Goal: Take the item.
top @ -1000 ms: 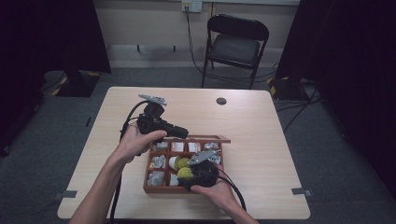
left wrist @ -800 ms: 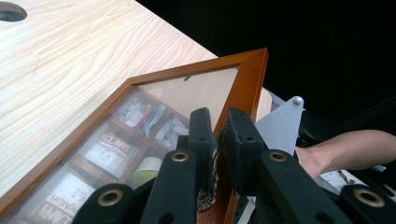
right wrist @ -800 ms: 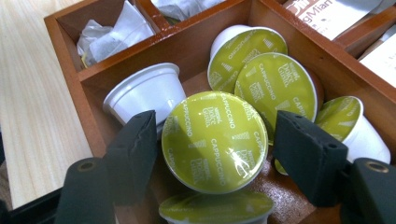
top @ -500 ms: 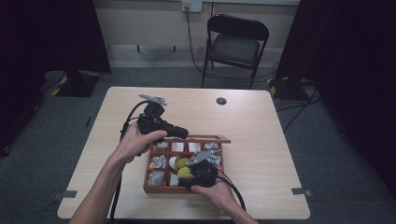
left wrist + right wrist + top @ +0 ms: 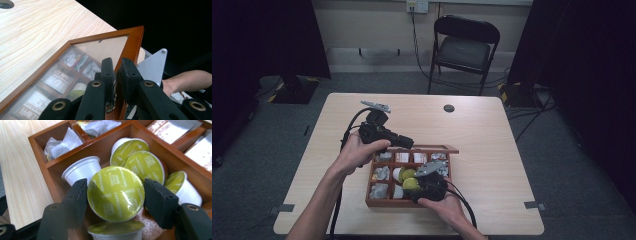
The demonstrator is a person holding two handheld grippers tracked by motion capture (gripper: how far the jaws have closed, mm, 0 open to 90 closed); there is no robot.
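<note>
My right tool (image 5: 115, 200) clamps a green-lidded capsule (image 5: 115, 193) between its jaws, just above the wooden box's (image 5: 53, 177) capsule compartment; my left tool (image 5: 117, 75) pinches the glass lid's (image 5: 133, 42) frame edge, holding it tilted open over the desk (image 5: 37, 32).

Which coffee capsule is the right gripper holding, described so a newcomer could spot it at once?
On the pale wooden table sits a reddish wooden box split into compartments. In the compartment full of white capsules with green foil lids, the one meant is the capsule between the right gripper's black jaws. Unlike its neighbours, its lid, printed CAPPUCCINO, faces the camera squarely and lies on top of the others.
</note>
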